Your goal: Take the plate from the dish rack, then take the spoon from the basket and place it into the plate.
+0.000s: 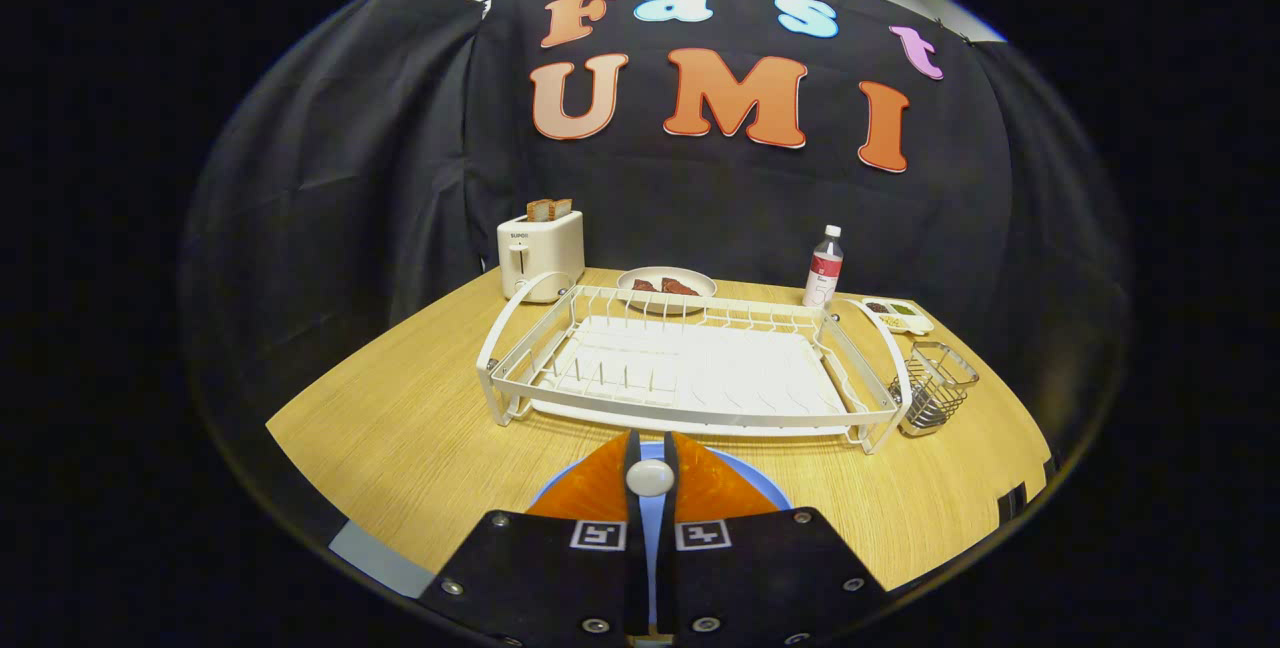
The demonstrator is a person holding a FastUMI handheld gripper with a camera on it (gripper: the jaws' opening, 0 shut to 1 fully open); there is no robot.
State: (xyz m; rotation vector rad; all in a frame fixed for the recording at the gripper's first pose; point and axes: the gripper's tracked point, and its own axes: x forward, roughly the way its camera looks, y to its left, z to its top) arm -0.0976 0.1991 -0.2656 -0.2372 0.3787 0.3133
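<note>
Spoon is gripped in closed jaws, low-centre frame, above plate; next: lower, release.

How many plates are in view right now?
2. A blue plate lies under the gripper, whose fingers pinch the spoon; a plate of food sits beyond the dish rack.

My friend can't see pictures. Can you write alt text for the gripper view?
The gripper is shut on a small white spoon, held over a round blue plate on a wooden table. Beyond stands an empty white wire dish rack with a small metal wire basket hanging on its side.
</note>
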